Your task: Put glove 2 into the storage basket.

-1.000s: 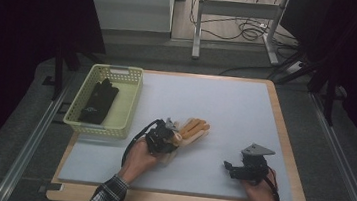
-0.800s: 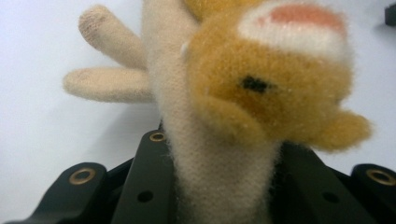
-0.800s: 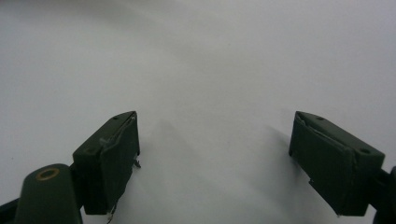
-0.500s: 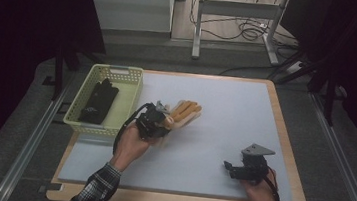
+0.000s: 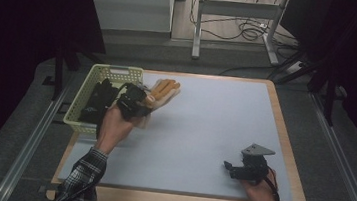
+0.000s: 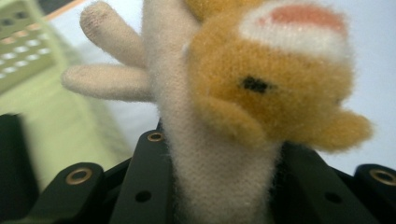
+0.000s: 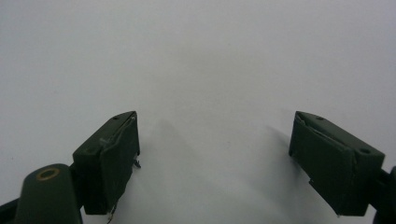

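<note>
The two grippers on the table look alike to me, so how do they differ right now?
The left gripper has its jaws shut on a plush toy, while the right gripper has its jaws wide apart with nothing between them. The left one is held up beside the green basket; the right one sits low over the bare white mat near the table's front edge. Both are black, hand-held and two-jawed.

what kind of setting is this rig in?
Likely a lab data-collection station: a white-topped table ringed by dark curtains, cables on the floor, handheld left gripper clamping a plush toy.
</note>
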